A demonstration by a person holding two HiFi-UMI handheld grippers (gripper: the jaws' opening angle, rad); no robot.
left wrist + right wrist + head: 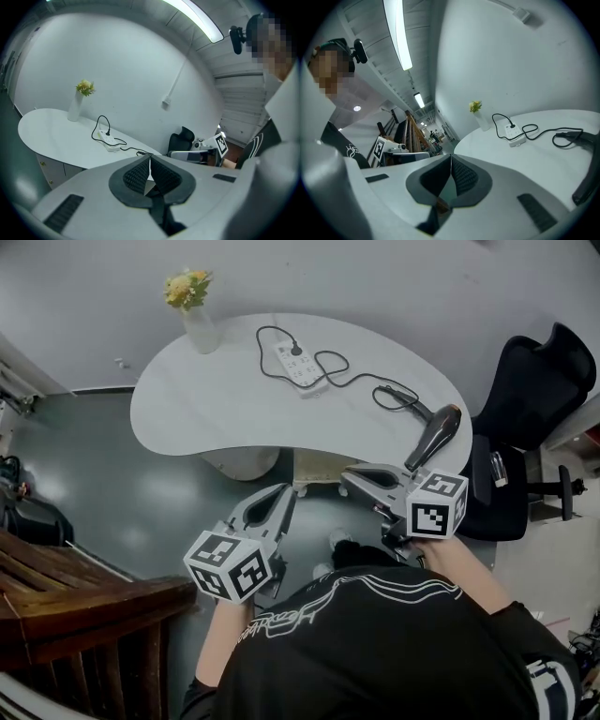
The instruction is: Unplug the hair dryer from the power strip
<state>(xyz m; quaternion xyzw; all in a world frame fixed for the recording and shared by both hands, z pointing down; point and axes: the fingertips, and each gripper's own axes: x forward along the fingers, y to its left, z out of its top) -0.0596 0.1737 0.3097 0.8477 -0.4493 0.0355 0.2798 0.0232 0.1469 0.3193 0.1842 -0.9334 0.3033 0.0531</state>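
White power strip (pixel 300 364), black plug (pixel 296 351) seated: far edge of white rounded tabletop (pixel 216 399). Black hair dryer (pixel 434 435): right edge. Left gripper (pixel 286 491), right gripper (pixel 349 476): jaws closed, empty. Step, judged: approach; next needs jaws opened around plug.

Smooth matt table (pixel 202 404); dryer (pixel 433 439) likely plastic

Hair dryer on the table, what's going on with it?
A person holds the left hand-held gripper and the right hand-held gripper, both shut and empty, short of the white table. The hair dryer lies near the table's edge, its cord leading to the power strip, where a black plug sits. Nothing is touched yet.
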